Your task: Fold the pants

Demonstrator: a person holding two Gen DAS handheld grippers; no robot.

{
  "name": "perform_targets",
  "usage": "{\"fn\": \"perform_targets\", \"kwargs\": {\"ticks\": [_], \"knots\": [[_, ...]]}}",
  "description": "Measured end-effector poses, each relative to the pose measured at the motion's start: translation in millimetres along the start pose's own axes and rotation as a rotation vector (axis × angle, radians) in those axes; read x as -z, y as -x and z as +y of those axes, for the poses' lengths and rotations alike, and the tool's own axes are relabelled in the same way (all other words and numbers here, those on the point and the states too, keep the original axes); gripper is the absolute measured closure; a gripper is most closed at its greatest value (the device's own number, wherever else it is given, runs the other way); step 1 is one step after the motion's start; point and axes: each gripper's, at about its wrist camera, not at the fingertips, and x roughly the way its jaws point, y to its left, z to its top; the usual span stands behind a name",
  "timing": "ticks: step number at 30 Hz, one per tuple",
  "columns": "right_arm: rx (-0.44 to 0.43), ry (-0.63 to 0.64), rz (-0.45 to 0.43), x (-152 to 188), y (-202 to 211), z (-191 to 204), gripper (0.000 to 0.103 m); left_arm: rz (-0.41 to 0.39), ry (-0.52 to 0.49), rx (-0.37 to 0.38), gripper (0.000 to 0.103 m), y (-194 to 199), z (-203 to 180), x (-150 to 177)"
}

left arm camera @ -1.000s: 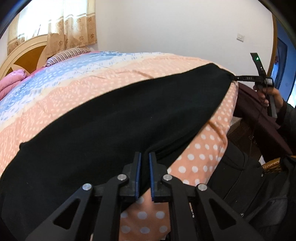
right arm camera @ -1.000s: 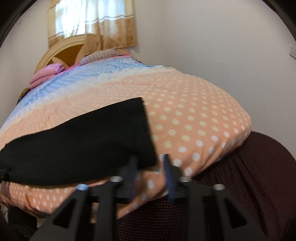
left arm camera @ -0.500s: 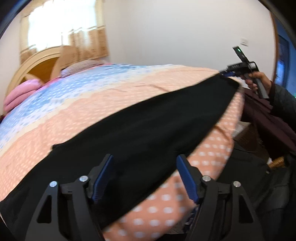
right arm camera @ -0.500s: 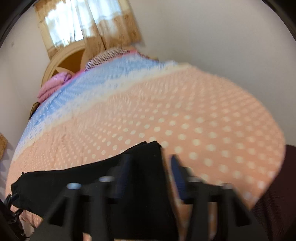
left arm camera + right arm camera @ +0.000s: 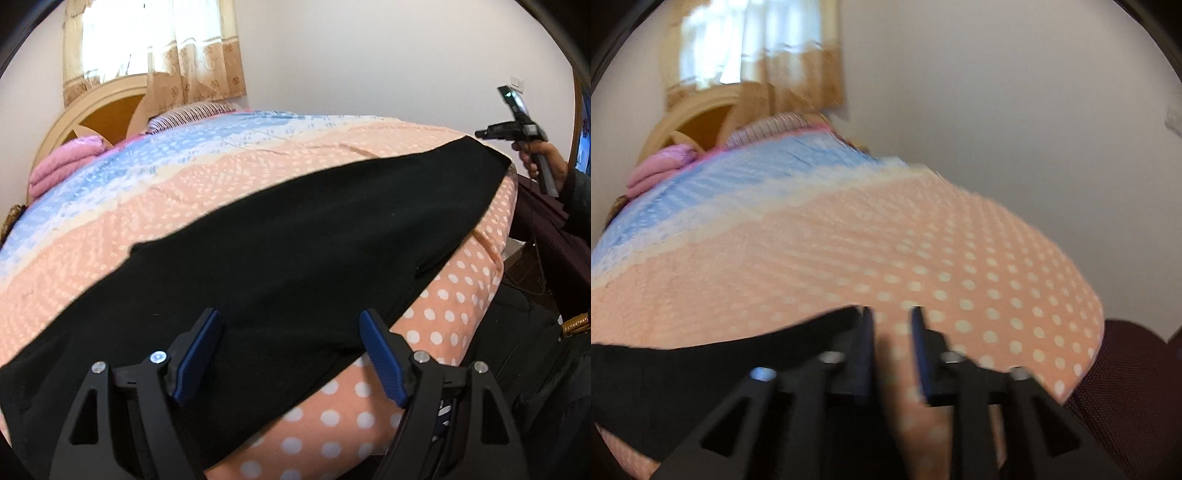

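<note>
Black pants (image 5: 295,236) lie flat and stretched along the near edge of the bed. My left gripper (image 5: 291,350) is open wide, just above the near end of the pants, holding nothing. In the left wrist view the right gripper (image 5: 491,133) shows at the far end of the pants, held by a hand. In the blurred right wrist view my right gripper (image 5: 892,354) is partly open with only bedspread between the fingers; the pants' corner (image 5: 798,343) lies just left of its left finger (image 5: 866,350).
The bed has a peach polka-dot and blue bedspread (image 5: 184,177), a pink folded blanket (image 5: 62,166) and a striped pillow (image 5: 184,114) by the headboard. A dark maroon cloth (image 5: 1126,369) hangs at the bed's right end. A white wall stands behind.
My left gripper opened and let go of the pants' edge. My right gripper released the far corner, and its camera tilted upward over the bed.
</note>
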Motion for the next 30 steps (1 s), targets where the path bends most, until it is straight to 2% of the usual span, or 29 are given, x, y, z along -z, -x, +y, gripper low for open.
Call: {"fn": "perform_targets", "kwargs": {"ticks": [1,4,9,12,14,17,18,19,20,24,25,27,30], "knots": [[-0.057,0.043,-0.028,1,17,19,0.063,-0.006,-0.004,-0.014,0.023,4,4,1],[-0.216,0.168,-0.052,12,49,76,0.063,-0.023,0.012,-0.055,0.023,13,14,2],[-0.561,0.441,0.016,61,76,212,0.063,-0.028,0.095,-0.080,0.021,17,30,9],[-0.693,0.608,0.050,102,90,282,0.063,-0.026,0.102,-0.093,0.020,18,30,15],[-0.708,0.714,0.030,127,97,315,0.063,-0.027,0.116,-0.101,0.015,20,33,19],[-0.665,0.811,0.022,145,85,348,0.063,-0.040,0.153,-0.097,0.015,23,39,22],[-0.640,0.834,0.029,148,78,354,0.069,-0.045,0.163,-0.096,0.015,24,41,23],[-0.637,0.845,0.059,148,71,357,0.095,-0.049,0.170,-0.095,0.015,25,43,23],[-0.661,0.842,0.096,145,68,356,0.099,-0.054,0.173,-0.096,0.015,27,44,23],[-0.697,0.857,0.113,135,79,340,0.100,-0.068,0.174,-0.097,0.014,35,52,26],[-0.703,0.870,0.134,134,78,336,0.100,-0.065,0.169,-0.100,0.011,35,54,27],[-0.687,0.918,0.188,148,74,337,0.099,-0.043,0.155,-0.132,0.009,33,61,32],[-0.705,0.917,0.165,145,75,334,0.099,-0.021,0.168,-0.182,0.009,38,76,41]]}}
